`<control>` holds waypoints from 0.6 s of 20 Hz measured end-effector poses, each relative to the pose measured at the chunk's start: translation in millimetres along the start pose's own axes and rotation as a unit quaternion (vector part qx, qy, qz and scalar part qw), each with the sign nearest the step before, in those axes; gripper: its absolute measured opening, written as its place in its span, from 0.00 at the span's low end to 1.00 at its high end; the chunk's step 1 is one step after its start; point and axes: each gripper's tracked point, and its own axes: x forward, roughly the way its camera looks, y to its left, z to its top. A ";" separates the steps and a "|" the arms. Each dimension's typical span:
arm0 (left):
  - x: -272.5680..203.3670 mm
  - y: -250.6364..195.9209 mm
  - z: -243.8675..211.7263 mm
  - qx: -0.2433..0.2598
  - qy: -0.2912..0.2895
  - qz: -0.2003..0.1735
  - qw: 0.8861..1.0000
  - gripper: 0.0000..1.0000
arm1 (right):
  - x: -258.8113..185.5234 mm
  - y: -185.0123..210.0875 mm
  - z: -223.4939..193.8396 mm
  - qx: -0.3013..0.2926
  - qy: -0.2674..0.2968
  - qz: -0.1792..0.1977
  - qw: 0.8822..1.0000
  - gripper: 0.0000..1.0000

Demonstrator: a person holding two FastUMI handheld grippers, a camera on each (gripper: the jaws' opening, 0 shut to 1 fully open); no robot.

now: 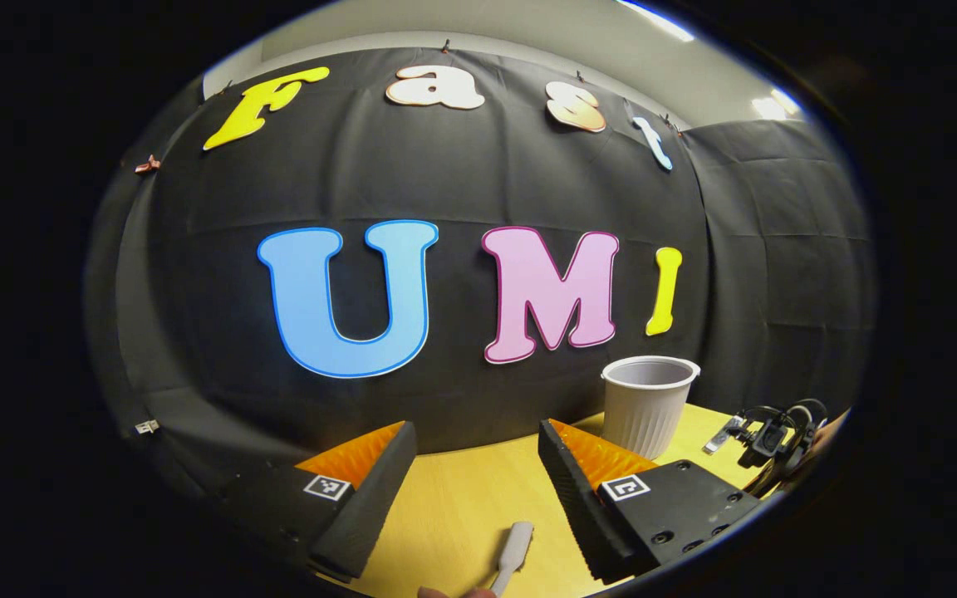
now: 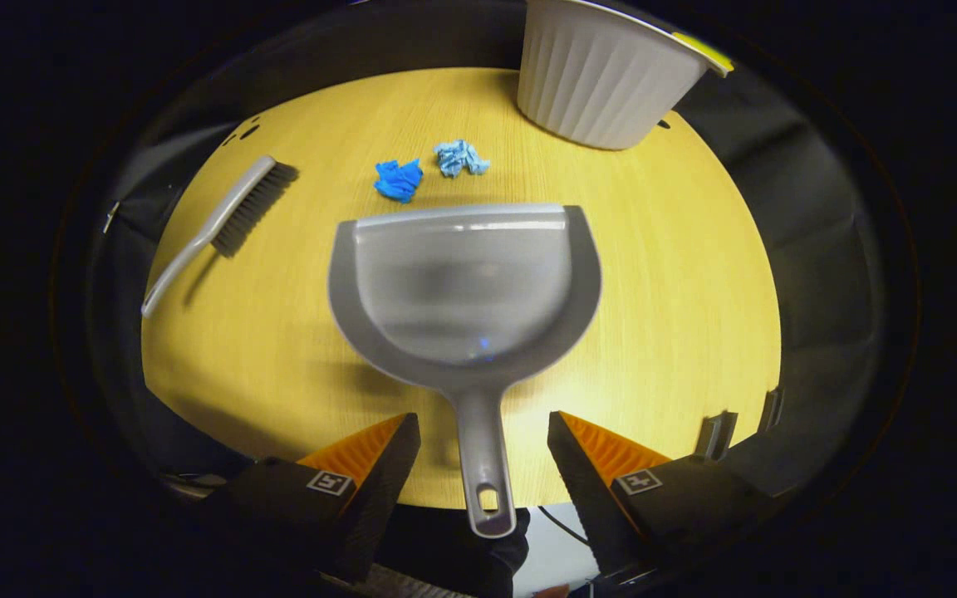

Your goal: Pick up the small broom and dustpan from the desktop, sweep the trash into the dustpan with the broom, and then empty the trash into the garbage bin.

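In the right gripper view a grey dustpan [image 2: 466,282] lies flat on the yellow desktop [image 2: 686,282]. Its handle [image 2: 483,465] runs back between the fingers of my right gripper [image 2: 483,419], which is open, with a gap on each side. A grey broom [image 2: 217,220] lies to the left, bristles away from me. Two blue paper wads [image 2: 398,179] [image 2: 460,157] sit just beyond the dustpan's lip. The white ribbed bin [image 2: 603,71] stands behind them. My left gripper [image 1: 476,432] is open above the desk, and the broom's handle end [image 1: 514,544] shows low between its fingers.
The bin [image 1: 649,403] stands on the desk at the right in the left gripper view, with the other gripper [image 1: 769,436] beyond it. Black cloth walls close in the desk at the back and sides. The desk's near edge lies under the dustpan's handle.
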 end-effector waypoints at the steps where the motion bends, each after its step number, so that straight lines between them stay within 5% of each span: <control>1: 0.3 2.2 -1.3 -0.005 0.003 0.001 1.000 0.94 | 9.3 0.4 1.5 -0.001 0.008 -0.005 1.000 0.99; 5: 2.8 3.7 -10.1 -0.014 0.015 0.001 1.000 0.94 | 40.0 -1.1 9.7 -0.016 0.026 -0.022 0.999 0.98; 9: 9.5 3.4 -10.5 -0.012 0.016 -0.002 1.000 0.94 | 40.9 9.1 12.3 0.014 0.043 0.022 0.999 0.89; 12: 15.1 0.5 -18.7 -0.025 0.026 -0.005 0.999 0.94 | 47.3 8.9 14.2 0.012 0.045 0.022 0.999 0.88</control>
